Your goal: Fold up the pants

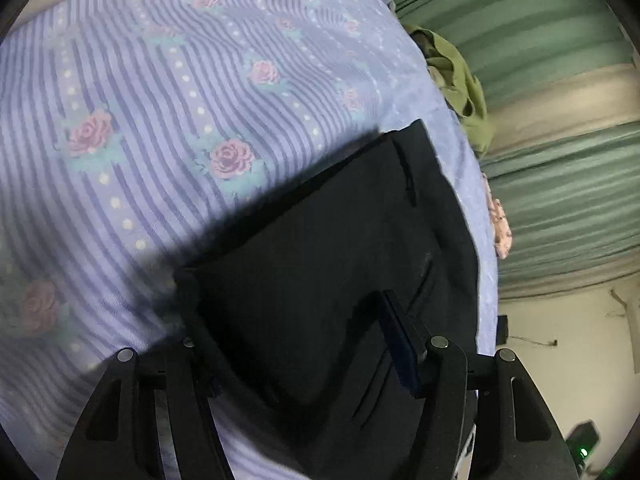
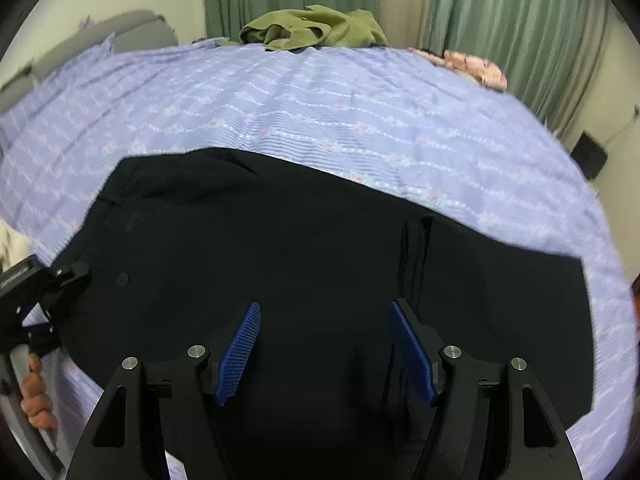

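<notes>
Black soft cloth pants (image 2: pixel 280 248), limp, light; grab at edge. Left gripper (image 1: pixel 288 312), right gripper (image 2: pixel 324 344): fingers spread, nothing pinched.

Dim, soft indoor light, no glare. Heavy fisheye bending with black vignette at all corners. Motion blur across the bedsheet (image 1: pixel 160 128) in the left wrist view, roses smeared low left. Black pants (image 2: pixel 280 248) underexposed, folds barely readable. Soft dark shadow along the pants edge in the left wrist view. Curtains (image 2: pixel 520 40) slightly soft. Right wrist view sharper, blurred at the right rim.
</notes>
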Demonstrator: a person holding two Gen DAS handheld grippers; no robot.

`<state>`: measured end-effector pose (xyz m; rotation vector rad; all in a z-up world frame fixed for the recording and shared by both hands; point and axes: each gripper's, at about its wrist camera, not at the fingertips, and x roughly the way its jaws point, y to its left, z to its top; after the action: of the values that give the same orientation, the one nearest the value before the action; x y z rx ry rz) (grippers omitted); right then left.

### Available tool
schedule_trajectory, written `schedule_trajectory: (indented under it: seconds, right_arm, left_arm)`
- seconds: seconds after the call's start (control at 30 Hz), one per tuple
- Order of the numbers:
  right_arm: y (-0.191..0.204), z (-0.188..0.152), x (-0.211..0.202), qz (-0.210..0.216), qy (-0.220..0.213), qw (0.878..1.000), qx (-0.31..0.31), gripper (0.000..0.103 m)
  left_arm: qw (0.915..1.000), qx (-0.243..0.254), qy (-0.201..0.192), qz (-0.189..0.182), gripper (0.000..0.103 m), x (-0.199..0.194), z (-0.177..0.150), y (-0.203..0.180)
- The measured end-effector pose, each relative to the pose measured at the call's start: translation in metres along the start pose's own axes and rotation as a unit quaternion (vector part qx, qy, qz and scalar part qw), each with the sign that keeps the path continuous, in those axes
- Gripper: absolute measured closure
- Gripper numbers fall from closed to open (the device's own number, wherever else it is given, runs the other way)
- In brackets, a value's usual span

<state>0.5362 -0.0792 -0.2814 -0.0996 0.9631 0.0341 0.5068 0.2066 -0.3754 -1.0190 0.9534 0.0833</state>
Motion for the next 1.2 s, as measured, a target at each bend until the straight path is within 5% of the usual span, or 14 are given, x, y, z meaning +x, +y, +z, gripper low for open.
schedule_trajectory:
  seconds: [0.1, 0.2, 0.37, 0.47, 0.53, 0.7, 1.0, 1.2]
  right_arm:
    - [0.002, -0.001, -0.002, 0.005, 0.0, 1.0, -0.005, 0.035]
    - [-0.003, -0.003, -0.007, 0.005, 0.004, 1.0, 0.0, 0.035]
    - [-0.027, -0.007, -0.036, 0.01, -0.011, 1.0, 0.008, 0.035]
    - [-0.05, -0.01, -0.056, 0.01, -0.017, 1.0, 0.02, 0.035]
    - [-0.072, -0.012, -0.073, 0.007, -0.02, 0.999, 0.036, 0.035]
    - [-0.141, -0.019, -0.12, -0.02, -0.034, 0.996, 0.078, 0.035]
    - [-0.247, -0.054, -0.193, -0.049, -0.053, 0.985, 0.16, 0.035]
    - [-0.291, -0.081, -0.213, -0.061, -0.046, 0.977, 0.202, 0.035]
  left_arm:
    - [0.9997, -0.025, -0.002, 0.003, 0.046, -0.005, 0.002, -0.006]
    - [0.9996, 0.011, -0.009, 0.025, 0.077, -0.027, 0.0, -0.028]
    - [0.9941, 0.095, -0.046, 0.024, 0.081, -0.073, -0.016, -0.089]
    - [0.9787, 0.189, -0.063, 0.051, 0.081, -0.095, -0.04, -0.142]
    - [0.9565, 0.27, -0.078, 0.08, 0.081, -0.102, -0.063, -0.188]
    - [0.9143, 0.383, -0.092, 0.093, 0.081, -0.107, -0.116, -0.266]
    - [0.8756, 0.475, -0.061, 0.066, 0.083, -0.094, -0.203, -0.369]
    - [0.8535, 0.519, 0.003, 0.052, 0.083, -0.049, -0.275, -0.414]
